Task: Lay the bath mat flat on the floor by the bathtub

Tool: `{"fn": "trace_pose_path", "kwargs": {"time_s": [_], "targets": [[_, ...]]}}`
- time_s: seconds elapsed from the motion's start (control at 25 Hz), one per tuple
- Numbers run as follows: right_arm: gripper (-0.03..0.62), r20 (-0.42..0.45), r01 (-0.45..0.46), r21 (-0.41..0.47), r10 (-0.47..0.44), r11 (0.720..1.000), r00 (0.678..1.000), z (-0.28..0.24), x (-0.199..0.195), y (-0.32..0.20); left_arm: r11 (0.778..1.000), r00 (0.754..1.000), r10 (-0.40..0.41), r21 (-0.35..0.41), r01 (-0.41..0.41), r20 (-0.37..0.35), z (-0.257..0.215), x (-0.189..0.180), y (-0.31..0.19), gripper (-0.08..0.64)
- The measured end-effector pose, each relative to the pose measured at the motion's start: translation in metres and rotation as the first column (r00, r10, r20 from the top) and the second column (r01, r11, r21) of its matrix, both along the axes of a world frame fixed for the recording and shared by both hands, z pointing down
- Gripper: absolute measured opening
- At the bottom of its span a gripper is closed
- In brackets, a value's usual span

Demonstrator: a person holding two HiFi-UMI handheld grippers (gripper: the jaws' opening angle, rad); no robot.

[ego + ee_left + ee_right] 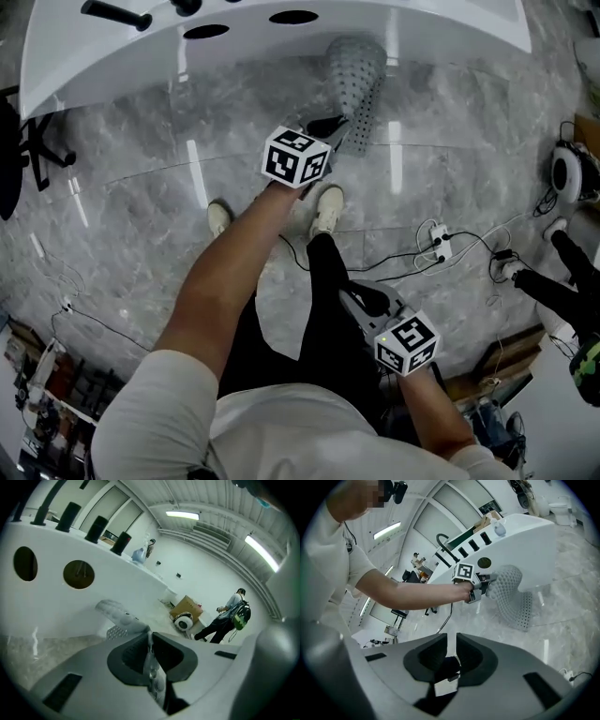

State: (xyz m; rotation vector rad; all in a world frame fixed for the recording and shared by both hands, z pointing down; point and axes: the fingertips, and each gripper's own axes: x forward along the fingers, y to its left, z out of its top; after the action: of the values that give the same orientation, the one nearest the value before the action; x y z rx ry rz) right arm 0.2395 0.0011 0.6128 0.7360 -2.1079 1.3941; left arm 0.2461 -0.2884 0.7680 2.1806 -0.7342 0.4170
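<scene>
While the left gripper [328, 127] pinches the top edge of the bath mat [361, 84] in its jaws, the mat hangs bent against the bathtub [281, 47], with its low end down at the floor [141, 216]. The right gripper [361, 298] is held back, its jaws a little apart and empty. I think laying the mat flat is all yet to do.

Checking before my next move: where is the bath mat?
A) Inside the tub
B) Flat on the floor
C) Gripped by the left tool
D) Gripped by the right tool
C: the left tool is shut on an edge of the bath mat, which hangs beside the bathtub.
</scene>
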Motion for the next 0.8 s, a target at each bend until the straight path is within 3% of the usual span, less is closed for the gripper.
{"fn": "trace_pose_path", "kwargs": {"time_s": [0.28,0.56,0.8], "targets": [[0.071,-0.021,0.013,-0.010,-0.013,1.000,1.000,0.027,-0.007,-0.016,0.998,0.985,-0.056,-0.022,0.061,0.160,0.069,-0.100,-0.022,0.046],[0.071,-0.024,0.049,-0.016,-0.050,0.999,0.998,0.047,-0.032,-0.029,0.985,0.958,-0.153,-0.039,0.168,0.242,0.096,-0.206,-0.028,0.046],[0.069,-0.014,0.087,-0.024,-0.088,0.996,0.996,0.057,-0.068,-0.029,0.970,0.935,-0.194,-0.085,0.228,0.298,0.123,-0.268,-0.008,0.046]]}}
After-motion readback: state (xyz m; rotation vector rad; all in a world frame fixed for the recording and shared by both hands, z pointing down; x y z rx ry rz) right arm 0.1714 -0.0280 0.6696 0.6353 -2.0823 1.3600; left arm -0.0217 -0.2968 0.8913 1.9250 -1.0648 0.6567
